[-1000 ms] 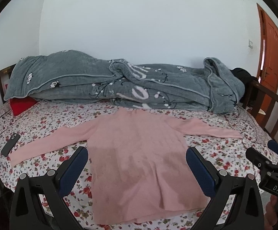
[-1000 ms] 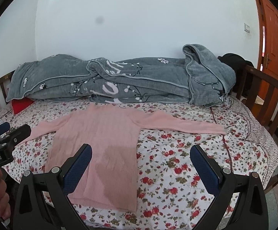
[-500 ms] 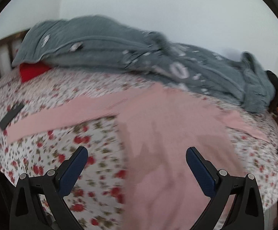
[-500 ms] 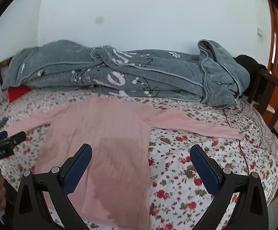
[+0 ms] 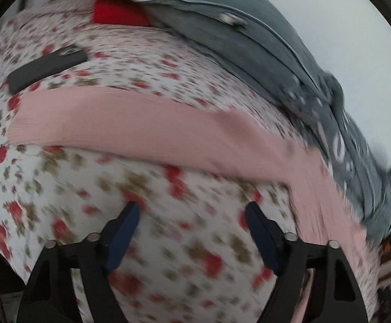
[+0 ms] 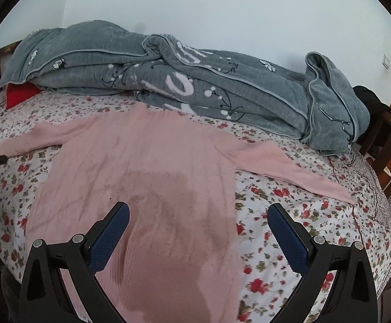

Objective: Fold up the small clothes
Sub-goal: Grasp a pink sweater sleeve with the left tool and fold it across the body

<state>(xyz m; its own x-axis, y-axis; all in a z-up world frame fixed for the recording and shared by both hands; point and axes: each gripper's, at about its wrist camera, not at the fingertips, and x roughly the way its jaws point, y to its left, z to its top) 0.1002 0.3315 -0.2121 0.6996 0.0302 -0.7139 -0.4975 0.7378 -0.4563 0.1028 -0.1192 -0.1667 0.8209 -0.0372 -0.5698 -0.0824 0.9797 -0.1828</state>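
Across the bed's (image 6: 289, 210) middle lies the pink ribbed knit sweater (image 6: 147, 177), flat, sleeves spread. Soft, light, limp; grab at sleeve cuffs. Left claw (image 5: 191, 212) closing, nothing between, above left sleeve. Right claw (image 6: 196, 215) spread, empty.

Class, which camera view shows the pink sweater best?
The right wrist view: the pink sweater lies sharp and nearly whole, both sleeves spread on the bed, with a darker patch low on its body. The left wrist view is blurred, showing mainly one sleeve.

Pink sweater (image 6: 147, 177), flat on bed (darker patch low), sleeves outspread
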